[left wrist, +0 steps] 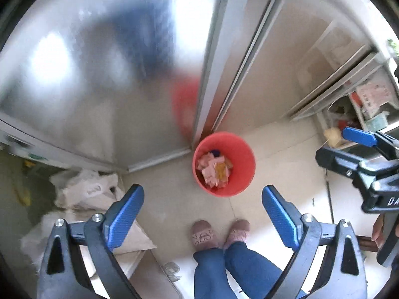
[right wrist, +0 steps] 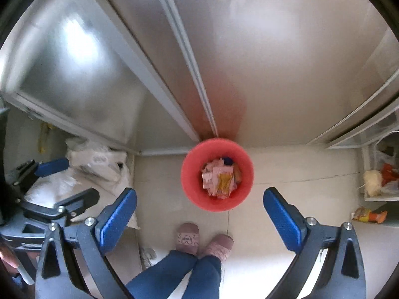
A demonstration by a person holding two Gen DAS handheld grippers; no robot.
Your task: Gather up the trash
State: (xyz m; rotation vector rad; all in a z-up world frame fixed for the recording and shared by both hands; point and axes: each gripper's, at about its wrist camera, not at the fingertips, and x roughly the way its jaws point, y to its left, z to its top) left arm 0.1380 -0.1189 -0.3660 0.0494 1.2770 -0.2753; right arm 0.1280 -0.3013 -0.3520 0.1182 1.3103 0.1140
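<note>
Trash (right wrist: pixel 219 179) lies inside the red bin (right wrist: pixel 192 191) on the floor; your left gripper (left wrist: pixel 203 199) and right gripper (right wrist: pixel 199 201) have spread, empty jaws, so look for remaining litter.

Open floor (right wrist: pixel 286 164) lies right of the red bin (right wrist: pixel 217 177), clear for passage. The bin's mouth is unobstructed from above. Metal panels (right wrist: pixel 249 62) close off the back. White bags (right wrist: pixel 97 164) crowd the left; a cluttered shelf (right wrist: pixel 379 174) bounds the right.

L claw (left wrist: pixel 203 214) wide apart, R claw (right wrist: pixel 199 214) too
</note>
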